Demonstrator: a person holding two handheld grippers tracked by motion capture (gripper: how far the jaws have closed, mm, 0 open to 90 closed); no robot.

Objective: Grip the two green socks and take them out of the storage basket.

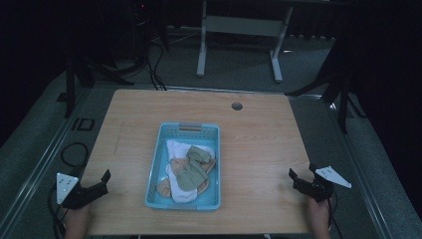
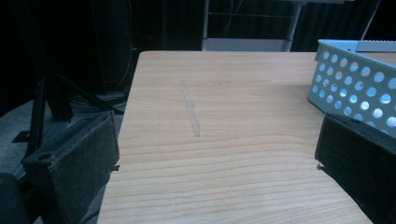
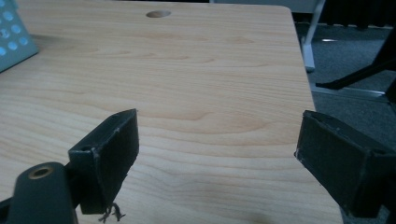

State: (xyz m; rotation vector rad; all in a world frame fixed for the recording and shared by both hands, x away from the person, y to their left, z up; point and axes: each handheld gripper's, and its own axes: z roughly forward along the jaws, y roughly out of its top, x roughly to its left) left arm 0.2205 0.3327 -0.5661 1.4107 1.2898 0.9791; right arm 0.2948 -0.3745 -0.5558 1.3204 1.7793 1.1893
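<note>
Socks piled in the blue basket; my left tongs and right tongs sit spread wide, well apart either side of it. Best reach in from above and pinch one sock only.

Blue basket w/ socks mid-table; left claw & right claw open at near corners.

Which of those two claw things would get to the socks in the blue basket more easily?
Probably the left gripper: it sits nearer the basket, whose wall shows close by in its own view. The right gripper is farther off. Both are open.
</note>
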